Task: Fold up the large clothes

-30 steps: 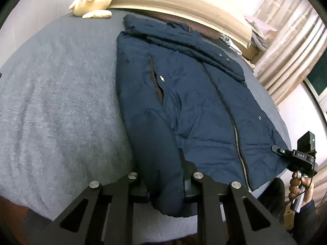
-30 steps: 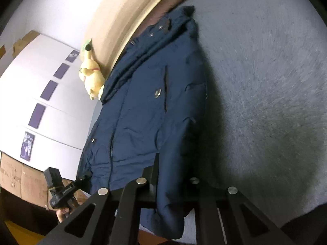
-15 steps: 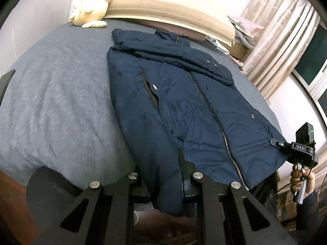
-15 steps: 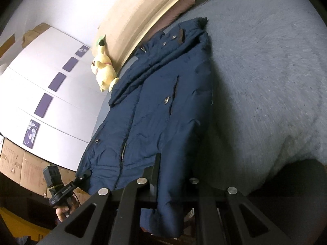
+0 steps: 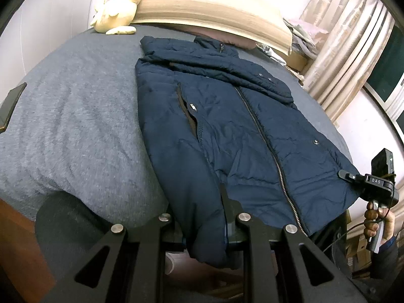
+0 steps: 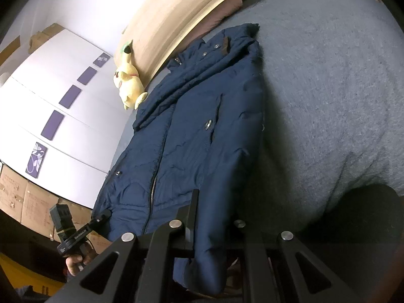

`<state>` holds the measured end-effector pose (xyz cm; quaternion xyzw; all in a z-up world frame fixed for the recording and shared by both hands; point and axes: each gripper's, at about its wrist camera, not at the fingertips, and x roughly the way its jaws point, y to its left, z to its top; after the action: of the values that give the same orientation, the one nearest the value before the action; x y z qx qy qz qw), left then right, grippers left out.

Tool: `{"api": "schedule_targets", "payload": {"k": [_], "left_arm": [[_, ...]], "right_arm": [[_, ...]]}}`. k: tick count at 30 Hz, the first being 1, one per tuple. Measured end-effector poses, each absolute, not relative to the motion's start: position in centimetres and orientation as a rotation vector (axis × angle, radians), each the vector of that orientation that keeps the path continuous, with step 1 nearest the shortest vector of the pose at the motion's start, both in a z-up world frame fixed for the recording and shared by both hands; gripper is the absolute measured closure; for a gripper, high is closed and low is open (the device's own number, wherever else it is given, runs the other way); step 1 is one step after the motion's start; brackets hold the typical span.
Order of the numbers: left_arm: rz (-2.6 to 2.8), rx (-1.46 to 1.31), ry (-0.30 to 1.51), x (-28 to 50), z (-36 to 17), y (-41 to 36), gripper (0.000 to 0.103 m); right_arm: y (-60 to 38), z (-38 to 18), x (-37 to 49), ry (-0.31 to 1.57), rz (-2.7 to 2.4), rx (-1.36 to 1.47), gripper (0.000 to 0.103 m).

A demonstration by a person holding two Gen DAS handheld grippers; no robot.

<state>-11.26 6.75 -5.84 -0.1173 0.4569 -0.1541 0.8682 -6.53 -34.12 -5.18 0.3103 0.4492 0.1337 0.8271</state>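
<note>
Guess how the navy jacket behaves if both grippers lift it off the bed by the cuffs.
Likely floppy: the navy jacket creases all over, and its sleeve end droops limply below the left gripper. Probably bulky yet light for its size, judging by the puffy quilted shell. The smooth fabric may slip in the right gripper, so the body would probably sag and drag on the grey blanket.

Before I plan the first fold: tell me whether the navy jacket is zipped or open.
Zipped. The navy jacket lies spread face-up on the grey blanket, both front panels meeting along the zipper with no gap showing.
</note>
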Motion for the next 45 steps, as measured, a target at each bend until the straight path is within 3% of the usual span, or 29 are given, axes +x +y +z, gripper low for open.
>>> {"api": "schedule_targets", "payload": {"k": [45], "left_arm": [[-0.322, -0.155, 0.938, -11.9, -4.9, 6.9, 0.083]], "right_arm": [[-36.1, -5.2, -6.6, 0.980, 0.322, 0.593, 0.092]]}}
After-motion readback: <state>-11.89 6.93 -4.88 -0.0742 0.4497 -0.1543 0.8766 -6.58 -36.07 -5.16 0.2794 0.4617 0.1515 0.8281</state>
